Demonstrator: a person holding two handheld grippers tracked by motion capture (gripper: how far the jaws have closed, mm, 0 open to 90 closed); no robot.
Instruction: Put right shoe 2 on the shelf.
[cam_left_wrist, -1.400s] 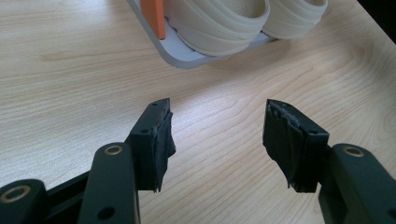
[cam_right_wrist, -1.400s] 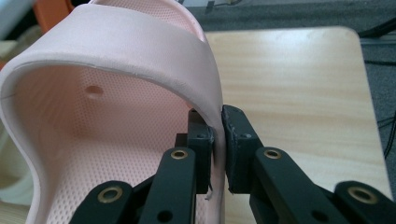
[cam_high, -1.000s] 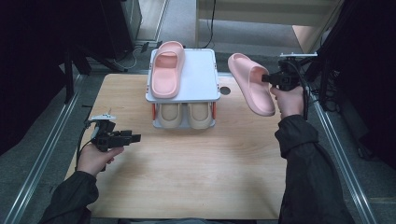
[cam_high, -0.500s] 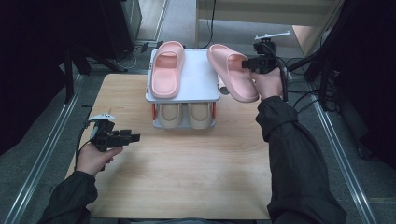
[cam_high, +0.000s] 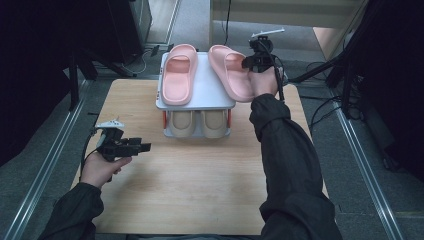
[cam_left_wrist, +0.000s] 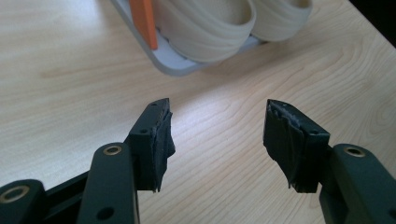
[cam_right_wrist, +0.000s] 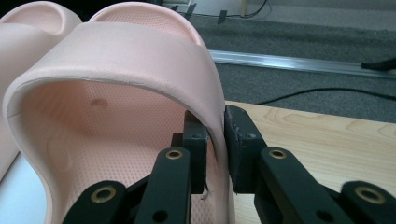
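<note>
Jaws of the right gripper (cam_right_wrist: 214, 140) pinch the pink slipper's (cam_right_wrist: 130, 93) strap; the left gripper (cam_left_wrist: 217, 140) gapes wide, empty.

The light wooden table (cam_high: 200, 190) lies before me; a metal rail (cam_high: 44, 165) runs along its edge to my left, a second rail (cam_high: 362, 165) to my right; grey carpeted floor (cam_high: 400, 190) surrounds both; a black cable (cam_right_wrist: 322, 92) crosses the carpet beyond the far edge.
</note>
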